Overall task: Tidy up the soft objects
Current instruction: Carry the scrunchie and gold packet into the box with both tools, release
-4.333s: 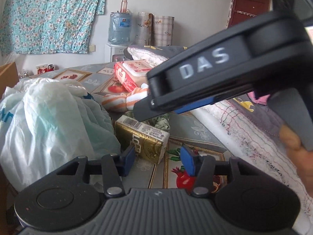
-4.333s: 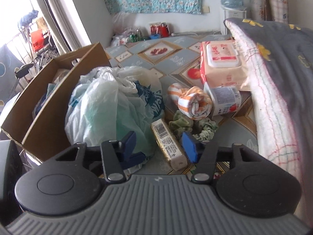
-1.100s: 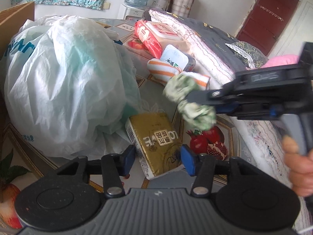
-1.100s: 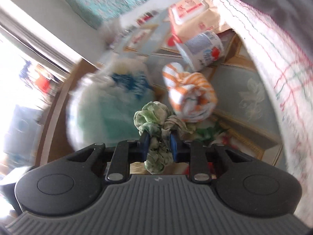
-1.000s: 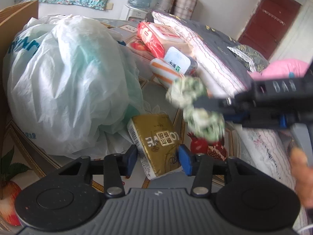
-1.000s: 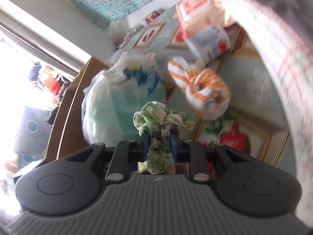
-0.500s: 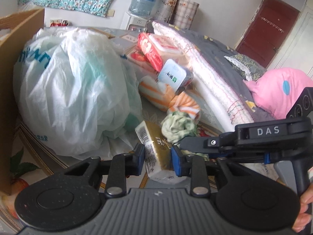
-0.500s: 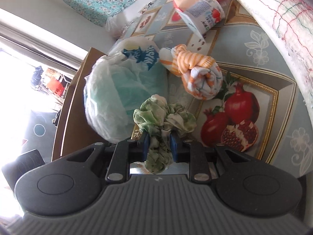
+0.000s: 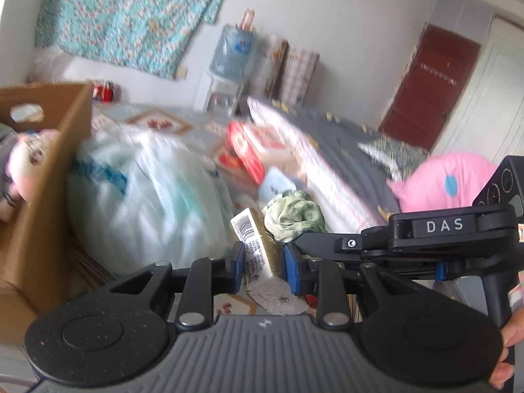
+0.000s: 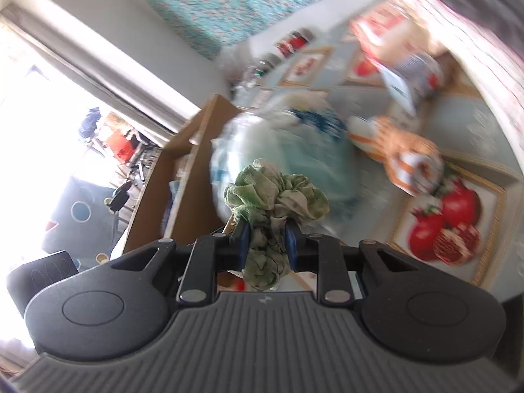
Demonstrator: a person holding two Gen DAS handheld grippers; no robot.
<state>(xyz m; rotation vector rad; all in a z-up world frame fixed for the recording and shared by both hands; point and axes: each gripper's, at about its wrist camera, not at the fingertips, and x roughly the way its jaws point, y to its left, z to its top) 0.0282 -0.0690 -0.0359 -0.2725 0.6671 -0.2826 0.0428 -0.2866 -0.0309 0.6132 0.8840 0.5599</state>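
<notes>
My left gripper (image 9: 263, 262) is shut on a gold tissue pack (image 9: 258, 245) and holds it off the floor. My right gripper (image 10: 267, 240) is shut on a green crumpled scrunchie (image 10: 275, 196); it also shows in the left wrist view (image 9: 293, 211), just right of the tissue pack. The open cardboard box (image 9: 49, 177) stands at the left with a plush toy (image 9: 19, 163) inside; its wall shows in the right wrist view (image 10: 177, 183). An orange-striped rolled towel (image 10: 402, 160) lies on the patterned mat.
A big white plastic bag (image 9: 144, 196) lies between the box and the other items. A red wet-wipes pack (image 9: 252, 150) and a small tub (image 10: 416, 78) lie further back. A folded quilt (image 9: 340, 170) and a pink plush (image 9: 452, 180) are on the right.
My left gripper has closed on the gold tissue pack and lifted it. Both grippers have swung left toward the cardboard box, the right still holding the scrunchie.
</notes>
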